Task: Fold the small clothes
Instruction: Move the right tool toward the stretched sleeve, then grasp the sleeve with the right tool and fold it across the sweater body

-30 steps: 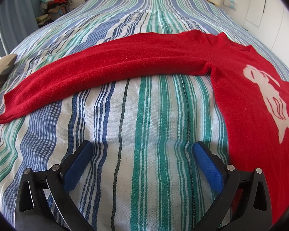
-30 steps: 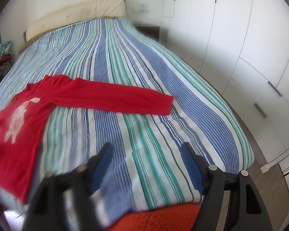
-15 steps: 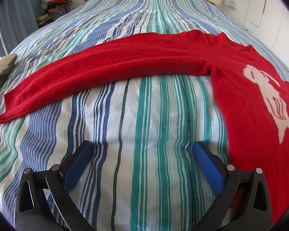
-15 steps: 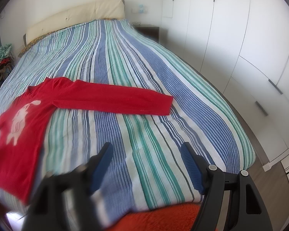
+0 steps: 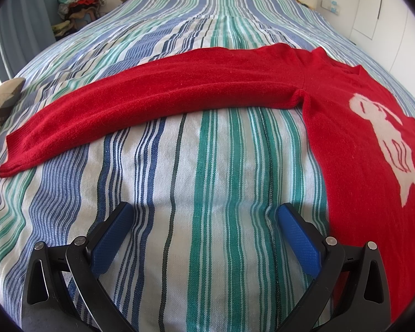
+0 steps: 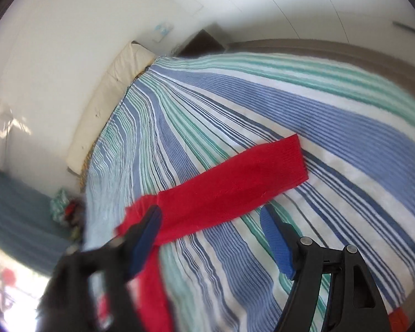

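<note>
Holding both grippers, left (image 5: 203, 218) and right (image 6: 210, 232), wide apart and empty, we see the soft red knitted sweater (image 5: 157, 94) spread flat ahead; it looks limp, so we would pinch its ribbed cuff (image 6: 293, 157).

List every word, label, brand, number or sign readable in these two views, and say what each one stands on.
No readable text in either view.
The red sweater carries only a white picture, with no letters.
The small blue and white thing on the wall is too small to read; in the right wrist view it is blurred.
The striped bedspread and both grippers, left and right, show no markings.
</note>
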A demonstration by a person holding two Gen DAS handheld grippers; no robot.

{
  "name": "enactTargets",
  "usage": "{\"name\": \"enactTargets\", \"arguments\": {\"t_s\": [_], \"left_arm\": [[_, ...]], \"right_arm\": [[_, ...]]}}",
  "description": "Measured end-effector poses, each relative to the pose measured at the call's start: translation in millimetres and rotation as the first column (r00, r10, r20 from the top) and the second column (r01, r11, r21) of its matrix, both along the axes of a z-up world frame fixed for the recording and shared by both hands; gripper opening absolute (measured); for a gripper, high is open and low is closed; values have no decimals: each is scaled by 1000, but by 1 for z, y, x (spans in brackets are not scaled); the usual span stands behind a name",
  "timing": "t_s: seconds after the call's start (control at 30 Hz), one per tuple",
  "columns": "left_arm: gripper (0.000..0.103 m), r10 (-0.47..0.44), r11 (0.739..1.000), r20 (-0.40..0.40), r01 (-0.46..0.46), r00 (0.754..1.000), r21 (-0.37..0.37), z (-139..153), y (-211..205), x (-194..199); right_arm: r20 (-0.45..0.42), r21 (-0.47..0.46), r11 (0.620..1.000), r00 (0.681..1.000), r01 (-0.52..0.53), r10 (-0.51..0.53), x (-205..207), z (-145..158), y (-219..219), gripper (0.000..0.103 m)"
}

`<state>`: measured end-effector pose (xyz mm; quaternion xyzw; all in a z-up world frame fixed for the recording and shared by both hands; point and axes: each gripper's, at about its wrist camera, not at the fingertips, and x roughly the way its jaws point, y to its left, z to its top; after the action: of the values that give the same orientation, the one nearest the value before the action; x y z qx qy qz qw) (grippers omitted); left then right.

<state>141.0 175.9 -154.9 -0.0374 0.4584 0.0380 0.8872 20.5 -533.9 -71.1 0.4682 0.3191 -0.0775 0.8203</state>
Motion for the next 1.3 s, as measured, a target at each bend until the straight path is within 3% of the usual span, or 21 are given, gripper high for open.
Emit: {"name": "enactTargets", "arguments": {"t_s": [0.1,0.2,0.3,0.33,0.37,0.4,0.43,0.53,0.67,0.73,0.8,0.93,0.97,1.03,1.07,1.17,1.23,1.3], "left_arm": [[103,0,1000,-2,0,1000,2,0,0,0],[103,2,1000,-5,-2,1000,-5,0,0,2],[103,7,1000,-11,-7,1000,0,1,-1,3],[103,12,1000,-14,-12,1000,2,2,-1,4],[103,21,1000,-25,-21,999,-3,2,0,5],[103,32,999,-41,-32,999,-13,2,0,7],[103,35,999,-51,-36,998,-23,2,2,8],[103,25,999,-44,-27,999,-45,3,6,7],[103,37,999,-44,-38,998,-17,2,2,8],[103,37,999,-45,-37,998,-2,2,0,9],[103,37,999,-43,-37,998,-11,2,1,8],[103,35,999,-29,-35,999,-19,1,2,6],[103,34,999,-23,-35,999,-18,1,2,5],[103,34,999,-15,-34,999,-20,1,3,3],[103,34,999,-13,-34,999,-22,0,3,3],[103,35,999,-13,-35,999,-21,0,2,3],[103,36,999,-17,-36,999,-17,0,2,3],[103,38,999,-20,-38,999,-12,0,1,4]], "right_arm": [[-67,129,989,996,71,-62,22,-45,-9,72],[-122,132,974,979,182,-166,33,-72,-21,70],[-123,140,953,960,268,-252,41,-87,-35,64],[-122,139,951,958,276,-260,45,-90,-39,60],[-128,118,954,957,276,-261,49,-91,-40,43],[-144,81,959,955,271,-258,53,-90,-40,18],[-165,48,964,954,263,-252,57,-88,-39,10],[-151,-43,974,962,224,-228,64,-62,-32,9],[-40,-242,970,998,28,-39,102,23,23,9],[18,-296,950,994,-100,110,132,64,71,9],[70,-332,913,959,-237,274,164,101,130,9],[126,-380,791,821,-479,557,226,136,265,9],[127,-380,760,784,-528,608,238,136,296,11],[103,-345,692,707,-635,700,259,121,352,43],[88,-308,667,678,-678,730,268,111,372,77],[116,-235,649,642,-723,758,263,87,389,80],[118,-234,655,648,-719,753,250,76,377,80],[89,-249,674,677,-695,731,241,64,349,80]]}}
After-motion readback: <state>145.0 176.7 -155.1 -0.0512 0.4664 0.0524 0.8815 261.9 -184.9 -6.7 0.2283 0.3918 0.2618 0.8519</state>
